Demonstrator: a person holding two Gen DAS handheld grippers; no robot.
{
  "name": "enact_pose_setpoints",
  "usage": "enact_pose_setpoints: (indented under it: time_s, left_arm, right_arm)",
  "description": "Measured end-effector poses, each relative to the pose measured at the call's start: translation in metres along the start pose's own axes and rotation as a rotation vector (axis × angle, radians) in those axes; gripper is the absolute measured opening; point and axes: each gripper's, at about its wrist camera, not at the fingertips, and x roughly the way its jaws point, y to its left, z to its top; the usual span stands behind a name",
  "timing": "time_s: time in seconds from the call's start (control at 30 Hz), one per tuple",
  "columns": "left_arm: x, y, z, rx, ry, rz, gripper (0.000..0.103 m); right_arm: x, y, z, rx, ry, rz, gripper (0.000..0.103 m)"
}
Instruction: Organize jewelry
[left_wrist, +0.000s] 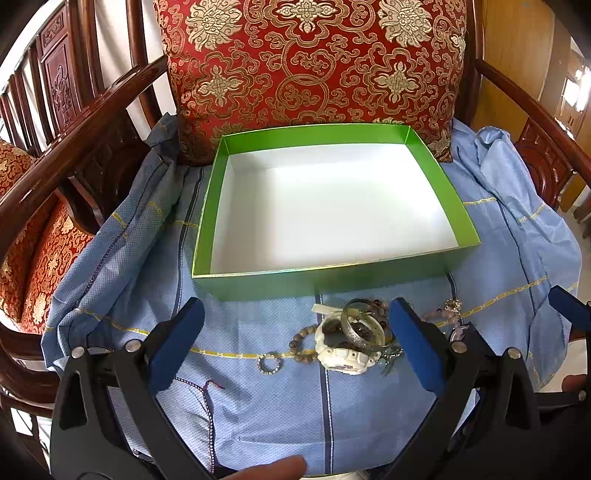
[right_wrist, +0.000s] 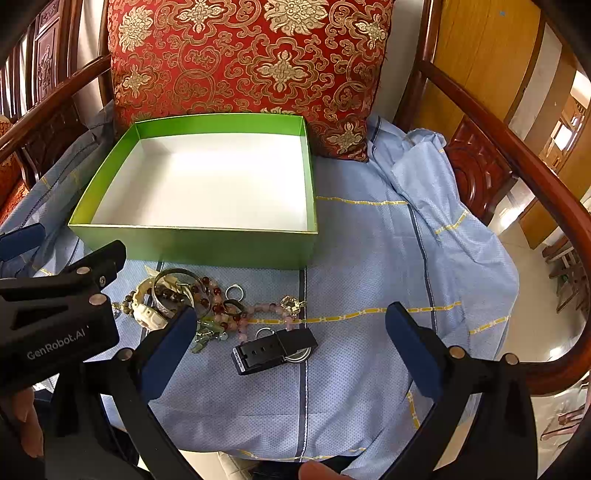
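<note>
An empty green box (left_wrist: 207, 206) (right_wrist: 207, 245) with a white floor rests on a blue cloth on a chair seat. In front of it lies a jewelry pile: a white watch (left_wrist: 347, 358) (right_wrist: 147, 314), a silver bangle (left_wrist: 356, 332) (right_wrist: 173, 280), wooden and pink bead bracelets (right_wrist: 258, 310), a small sparkly ring (left_wrist: 269, 362) and a black watch (right_wrist: 273, 350). My left gripper (left_wrist: 295, 332) is open just above the pile, with nothing between its fingers. Wide open too, my right gripper (right_wrist: 291, 325) hovers over the black watch.
A red and gold cushion (left_wrist: 306, 62) (right_wrist: 243, 55) leans behind the box. Dark wooden armrests (left_wrist: 74, 122) (right_wrist: 517, 155) curve on both sides. The blue cloth (right_wrist: 369, 258) bunches at the right. A person's fingers show at the lower edges.
</note>
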Motion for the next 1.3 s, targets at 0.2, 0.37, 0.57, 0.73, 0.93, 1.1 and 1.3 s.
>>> enact_pose_setpoints:
  time_s: [0.2, 0.37, 0.57, 0.73, 0.93, 1.1, 1.3]
  left_arm:
    - [0.000, 0.000, 0.000, 0.000, 0.001, 0.002, 0.099]
    - [0.001, 0.000, -0.001, 0.001, 0.002, 0.003, 0.099]
    - [0.000, 0.004, -0.002, -0.002, -0.001, -0.002, 0.099]
    - [0.000, 0.004, -0.002, -0.002, -0.001, 0.000, 0.099]
    - [0.000, 0.004, -0.002, 0.000, 0.002, 0.003, 0.099]
    - [0.000, 0.005, -0.003, 0.007, 0.007, 0.010, 0.099]
    - [0.001, 0.004, -0.002, 0.012, 0.015, 0.017, 0.099]
  right_arm:
    - [0.001, 0.001, 0.000, -0.007, 0.005, 0.003, 0.100]
    - [0.002, 0.003, -0.001, -0.017, 0.011, 0.002, 0.100]
    - [0.004, 0.006, -0.001, -0.022, 0.015, -0.004, 0.100]
    - [0.004, 0.009, -0.002, -0.031, 0.017, -0.005, 0.100]
    - [0.004, 0.010, -0.004, -0.038, 0.017, -0.006, 0.100]
    - [0.003, 0.011, -0.005, -0.038, 0.017, -0.010, 0.100]
    - [0.005, 0.011, -0.006, -0.043, 0.022, -0.015, 0.100]
